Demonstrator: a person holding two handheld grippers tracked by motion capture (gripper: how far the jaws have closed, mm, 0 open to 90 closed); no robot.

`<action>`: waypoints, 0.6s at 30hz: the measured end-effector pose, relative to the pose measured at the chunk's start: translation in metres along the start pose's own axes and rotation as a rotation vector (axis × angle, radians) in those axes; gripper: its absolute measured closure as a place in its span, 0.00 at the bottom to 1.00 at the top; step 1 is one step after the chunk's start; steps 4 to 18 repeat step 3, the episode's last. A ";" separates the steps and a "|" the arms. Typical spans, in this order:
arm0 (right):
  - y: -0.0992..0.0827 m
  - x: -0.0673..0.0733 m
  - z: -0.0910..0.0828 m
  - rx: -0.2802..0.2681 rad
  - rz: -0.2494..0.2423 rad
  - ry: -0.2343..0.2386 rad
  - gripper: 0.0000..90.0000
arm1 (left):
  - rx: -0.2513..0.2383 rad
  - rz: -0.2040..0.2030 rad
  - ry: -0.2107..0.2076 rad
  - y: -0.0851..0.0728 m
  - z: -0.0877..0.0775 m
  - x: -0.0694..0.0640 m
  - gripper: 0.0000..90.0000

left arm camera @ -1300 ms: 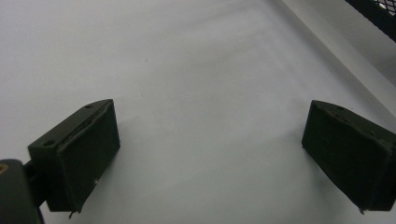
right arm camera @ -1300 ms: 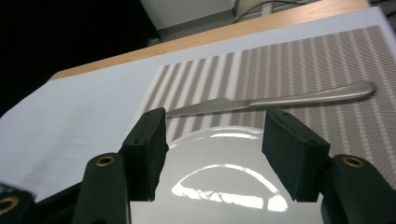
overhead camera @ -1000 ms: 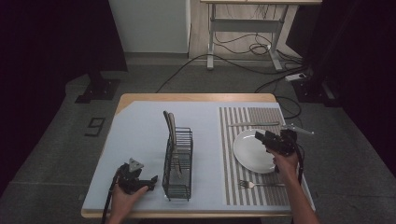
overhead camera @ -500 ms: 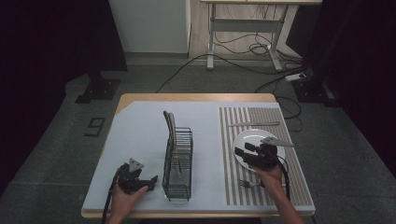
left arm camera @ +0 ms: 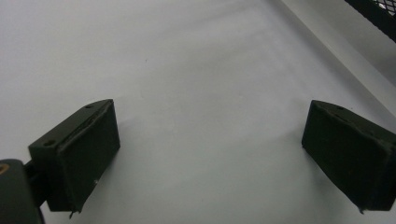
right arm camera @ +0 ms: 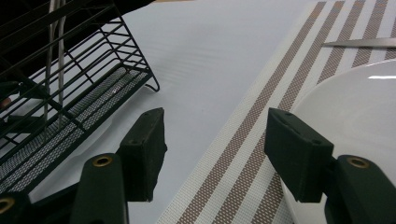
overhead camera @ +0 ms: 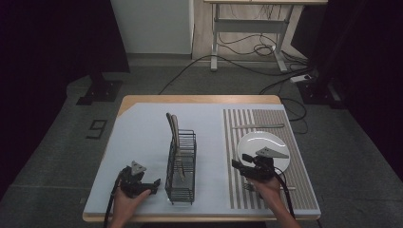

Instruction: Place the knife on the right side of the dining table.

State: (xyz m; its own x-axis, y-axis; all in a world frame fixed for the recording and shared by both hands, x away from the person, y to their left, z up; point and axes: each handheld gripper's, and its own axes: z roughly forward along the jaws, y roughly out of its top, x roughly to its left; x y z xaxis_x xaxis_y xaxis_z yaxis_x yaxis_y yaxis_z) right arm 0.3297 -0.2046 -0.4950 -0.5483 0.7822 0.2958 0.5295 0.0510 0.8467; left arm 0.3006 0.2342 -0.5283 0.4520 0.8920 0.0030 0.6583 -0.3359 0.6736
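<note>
The right gripper [overhead camera: 241, 162] is hovering low over the left edge of the white plate [overhead camera: 266, 142], which is lying on the striped placemat [overhead camera: 247, 128] at the right side of the table [overhead camera: 142, 133]. Its jaws are standing apart with nothing between them. In the right gripper view, the right gripper [right arm camera: 215, 154] is pointing along the mat's brown and white stripes, and the plate's rim [right arm camera: 355, 112] is just beside one jaw, but I cannot tell if they are touching.

A knife [overhead camera: 259, 126] is lying across the placemat behind the plate. A fork [overhead camera: 252, 186] is lying on the mat in front of the plate, partly hidden under the person's right hand [overhead camera: 267, 186].

The black wire drying rack [overhead camera: 181, 166] is standing in the middle of the table, between the two grippers, and is holding upright pale utensils [overhead camera: 172, 130] at its far end.

The left gripper [overhead camera: 154, 184] is resting on the light table surface just beside the rack's left side. In the left gripper view its jaws are standing wide apart and are holding nothing.
</note>
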 end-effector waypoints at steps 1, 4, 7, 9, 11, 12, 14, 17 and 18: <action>-0.001 -0.001 -0.001 -0.002 -0.004 -0.010 0.43 | 0.000 0.000 0.000 0.000 0.000 0.000 0.04; -0.001 -0.001 -0.002 -0.004 -0.002 -0.011 0.43 | 0.000 0.000 0.000 0.000 0.000 0.000 0.04; -0.001 -0.001 -0.002 -0.004 -0.002 -0.011 0.43 | 0.000 0.000 0.000 0.000 0.000 0.000 0.04; -0.001 -0.001 -0.002 -0.004 -0.002 -0.011 0.43 | 0.000 0.000 0.000 0.000 0.000 0.000 0.04; -0.001 -0.001 -0.002 -0.004 -0.002 -0.011 0.43 | 0.000 0.000 0.000 0.000 0.000 0.000 0.04; -0.001 -0.001 -0.002 -0.004 -0.002 -0.011 0.43 | 0.000 0.000 0.000 0.000 0.000 0.000 0.04; -0.001 -0.001 -0.002 -0.004 -0.002 -0.011 0.43 | 0.000 0.000 0.000 0.000 0.000 0.000 0.04; -0.001 -0.001 -0.002 -0.004 -0.002 -0.011 0.43 | 0.000 0.000 0.000 0.000 0.000 0.000 0.04; -0.001 -0.001 -0.002 -0.004 -0.002 -0.011 0.43 | 0.000 0.000 0.000 0.000 0.000 0.000 0.04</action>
